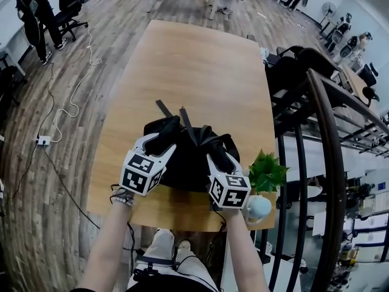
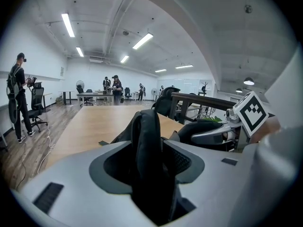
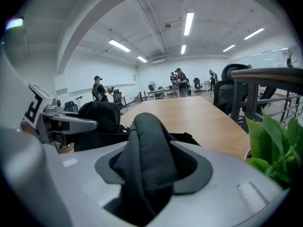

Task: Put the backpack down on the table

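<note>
A black backpack (image 1: pixel 189 163) rests on the near end of the wooden table (image 1: pixel 194 66), its straps trailing away from me. My left gripper (image 1: pixel 163 137) reaches over the bag's left shoulder strap (image 2: pixel 149 141). That strap stands upright between the jaws, with a gap showing beside it. My right gripper (image 1: pixel 216 155) is at the right shoulder strap (image 3: pixel 147 150), which lies loosely between its spread jaws. Both grippers are open, and the pads do not press on the straps. The bag's lower body is hidden behind the grippers.
A potted green plant (image 1: pixel 266 172) in a white pot (image 1: pixel 259 207) stands at the table's near right corner, close to my right gripper. A dark metal railing (image 1: pixel 322 120) and office chairs (image 1: pixel 292 66) run along the right. People stand far off, and a cable (image 1: pixel 76 90) lies on the floor at left.
</note>
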`<state>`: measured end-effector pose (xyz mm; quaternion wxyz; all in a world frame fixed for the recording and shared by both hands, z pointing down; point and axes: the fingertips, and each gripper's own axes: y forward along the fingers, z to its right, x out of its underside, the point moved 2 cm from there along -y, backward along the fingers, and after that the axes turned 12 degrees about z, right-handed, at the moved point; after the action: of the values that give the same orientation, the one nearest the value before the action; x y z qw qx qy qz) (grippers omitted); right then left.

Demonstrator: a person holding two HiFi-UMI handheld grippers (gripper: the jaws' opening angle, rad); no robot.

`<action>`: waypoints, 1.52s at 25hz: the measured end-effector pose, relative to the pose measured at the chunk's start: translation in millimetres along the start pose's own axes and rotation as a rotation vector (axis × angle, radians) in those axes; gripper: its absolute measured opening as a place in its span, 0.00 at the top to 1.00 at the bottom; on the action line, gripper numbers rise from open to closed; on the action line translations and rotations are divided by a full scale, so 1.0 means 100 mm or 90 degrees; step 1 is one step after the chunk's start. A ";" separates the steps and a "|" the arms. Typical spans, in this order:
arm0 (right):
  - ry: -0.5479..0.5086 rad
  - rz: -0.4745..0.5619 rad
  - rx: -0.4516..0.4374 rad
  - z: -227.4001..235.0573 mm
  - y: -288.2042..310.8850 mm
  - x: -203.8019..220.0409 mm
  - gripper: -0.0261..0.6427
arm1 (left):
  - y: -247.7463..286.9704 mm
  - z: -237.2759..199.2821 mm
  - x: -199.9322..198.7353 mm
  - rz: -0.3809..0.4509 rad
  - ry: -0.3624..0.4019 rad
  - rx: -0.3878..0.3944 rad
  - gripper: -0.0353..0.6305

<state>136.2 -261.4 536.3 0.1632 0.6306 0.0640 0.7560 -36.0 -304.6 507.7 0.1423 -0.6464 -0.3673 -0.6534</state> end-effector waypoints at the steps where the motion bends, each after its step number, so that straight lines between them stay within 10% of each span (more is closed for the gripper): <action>1: 0.003 0.004 0.002 0.00 -0.02 -0.02 0.65 | -0.02 0.00 -0.01 0.003 -0.004 -0.001 0.66; 11: -0.012 0.061 0.010 -0.01 -0.27 -0.33 0.63 | -0.30 0.07 -0.33 0.061 0.007 -0.019 0.66; 18: 0.003 0.133 0.040 -0.06 -0.58 -0.65 0.83 | -0.62 0.28 -0.67 0.126 0.027 -0.004 0.94; 38: -0.048 0.204 -0.044 -0.46 -1.73 -0.92 0.95 | -1.60 0.91 -0.81 0.170 0.009 0.011 0.94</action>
<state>133.7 -124.3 388.9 0.0644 0.6550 -0.0694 0.7497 -64.2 -157.3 374.0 0.2357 -0.6839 -0.2825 -0.6300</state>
